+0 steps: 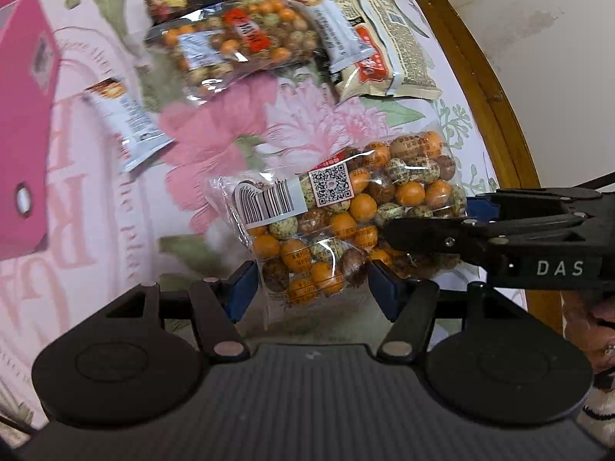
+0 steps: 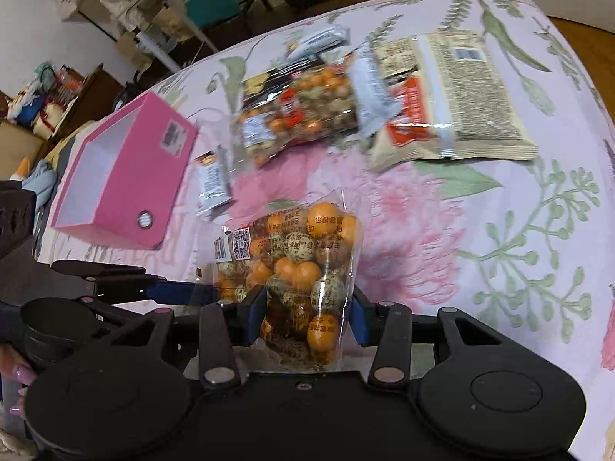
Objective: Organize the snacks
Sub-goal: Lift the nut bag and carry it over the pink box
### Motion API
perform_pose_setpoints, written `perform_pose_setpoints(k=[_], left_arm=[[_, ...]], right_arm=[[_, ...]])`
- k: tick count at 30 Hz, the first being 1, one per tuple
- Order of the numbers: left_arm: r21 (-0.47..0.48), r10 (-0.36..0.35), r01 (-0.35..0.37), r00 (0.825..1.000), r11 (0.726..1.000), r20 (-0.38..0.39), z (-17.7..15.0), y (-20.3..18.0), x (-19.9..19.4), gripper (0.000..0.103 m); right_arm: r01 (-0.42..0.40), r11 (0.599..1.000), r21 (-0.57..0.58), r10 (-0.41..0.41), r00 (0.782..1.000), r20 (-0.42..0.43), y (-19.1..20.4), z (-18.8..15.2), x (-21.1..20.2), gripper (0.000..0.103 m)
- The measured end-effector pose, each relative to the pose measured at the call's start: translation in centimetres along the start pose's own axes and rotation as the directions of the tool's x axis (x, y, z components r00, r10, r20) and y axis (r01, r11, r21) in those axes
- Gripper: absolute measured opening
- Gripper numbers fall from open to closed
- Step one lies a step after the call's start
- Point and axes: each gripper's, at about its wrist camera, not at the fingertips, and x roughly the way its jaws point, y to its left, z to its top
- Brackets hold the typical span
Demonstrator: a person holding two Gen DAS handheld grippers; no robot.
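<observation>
Both hand-held grippers grip one clear plastic bag of orange and speckled coated nuts, and I see it raised off the floral pink-and-green bedspread. Left hand-held gripper has its blue pads clamped on the bag's lower end, beside the white barcode label; right hand-held gripper pinches the opposite end, its black body reaching in across the left wrist view.

From the right wrist view, the held bag hangs just this side of the open pink rectangular cardboard box, which lies on the bedspread up and to the bag's left. Between box and bag lies a small white-and-grey snack sachet.

Beyond the held bag sits a second clear bag of the same coated nuts, with a slim white wrapped bar resting against its right side and two large beige printed packets further right of that. Another small grey sachet lies behind the pile. Painted fingernails show at the lower left edge, on the left gripper's handle.
</observation>
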Motion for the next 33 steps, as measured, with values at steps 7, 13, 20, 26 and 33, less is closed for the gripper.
perform_pose_setpoints(k=[7, 13, 20, 26, 33], left_arm=[[-0.002, 0.007, -0.007, 0.998, 1.0, 0.07, -2.0, 2.3, -5.0, 0.062], [-0.033, 0.042, -0.037, 0.985, 0.999, 0.166, -4.4, 4.4, -9.7, 0.062], [-0.067, 0.086, -0.073, 0.973, 0.995, 0.214, -6.4, 7.8, -14.9, 0.062], [-0.056, 0.166, -0.156, 0.936, 0.986, 0.311, -7.5, 10.7, -18.9, 0.062], [-0.115, 0.224, -0.196, 0.91, 0.974, 0.348, -5.0, 16.3, -19.9, 0.062]], right_arm=[[-0.026, 0.996, -0.087, 0.025, 1.0, -0.018, 5.2, 0.1, -0.9, 0.05], [-0.051, 0.983, -0.179, 0.048, 0.999, -0.024, 10.5, 0.7, -1.5, 0.05], [-0.098, 0.96, -0.263, 0.092, 0.995, -0.032, 16.5, 1.6, -1.6, 0.049], [-0.145, 0.941, -0.304, 0.136, 0.989, -0.051, 21.2, 3.2, -0.3, 0.048], [-0.147, 0.921, -0.361, 0.14, 0.989, -0.046, 26.0, 7.1, 3.1, 0.046]])
